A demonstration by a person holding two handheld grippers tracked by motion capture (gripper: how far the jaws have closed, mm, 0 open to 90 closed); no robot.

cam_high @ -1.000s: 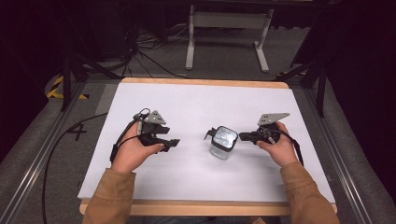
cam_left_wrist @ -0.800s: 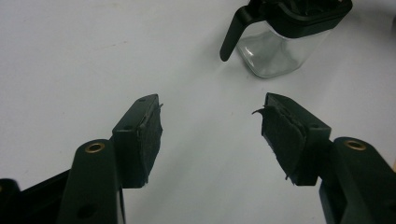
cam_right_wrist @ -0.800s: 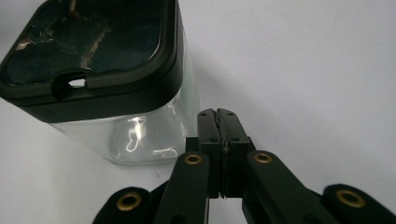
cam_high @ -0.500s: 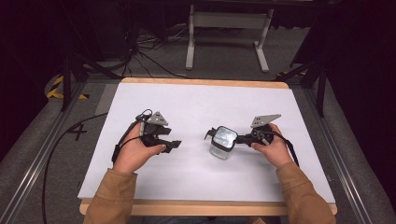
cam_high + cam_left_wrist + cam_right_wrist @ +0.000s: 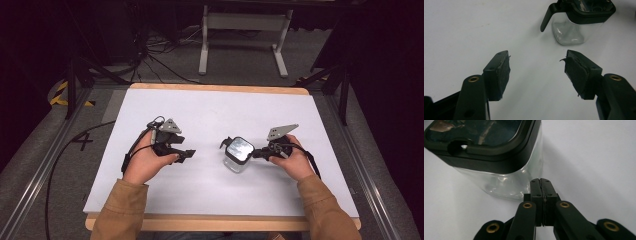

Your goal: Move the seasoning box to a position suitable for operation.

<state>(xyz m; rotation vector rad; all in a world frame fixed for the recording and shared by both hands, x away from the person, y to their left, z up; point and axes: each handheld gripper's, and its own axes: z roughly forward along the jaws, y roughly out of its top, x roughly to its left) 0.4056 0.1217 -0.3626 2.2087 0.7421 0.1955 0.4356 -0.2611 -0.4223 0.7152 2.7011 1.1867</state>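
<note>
- One clear jar (image 5: 237,156) with a black lid (image 5: 239,148) stands upright on the white table (image 5: 210,112), a bit right of the table's middle; everything below is placed against this jar.
- Open room: bare white table top all round the jar, widest on its far side up to the wooden far edge; near edge also free between the two sleeves.
- Left gripper (image 5: 189,154) well apart from the jar on its left, pointing toward it; bare surface between them. In the left gripper view the jaws stand wide apart, nothing between the pads (image 5: 504,72), jar (image 5: 569,31) ahead and up right.
- Right gripper (image 5: 255,154) just at the jar's right side, tips at or touching the glass wall, can't tell which. In the right gripper view the jaws are pressed together, pad to pad, gripping nothing (image 5: 541,185); jar (image 5: 506,182) right in front, upper left.
- Jar contents: looks empty through the glass, white table seen through the wall.
- Lid: black rim, glossy reflective top panel, a small hole near one edge (image 5: 456,145); a black clip arm (image 5: 547,17) hangs off the lid on the side toward the left gripper.
- Writing: no label readable on the jar; a dark "4"-like mark (image 5: 81,141) on the grey floor far left of the jar, past the table edge.
- Floor beyond the far table edge: cables (image 5: 165,57) and a white stand (image 5: 243,30).
</note>
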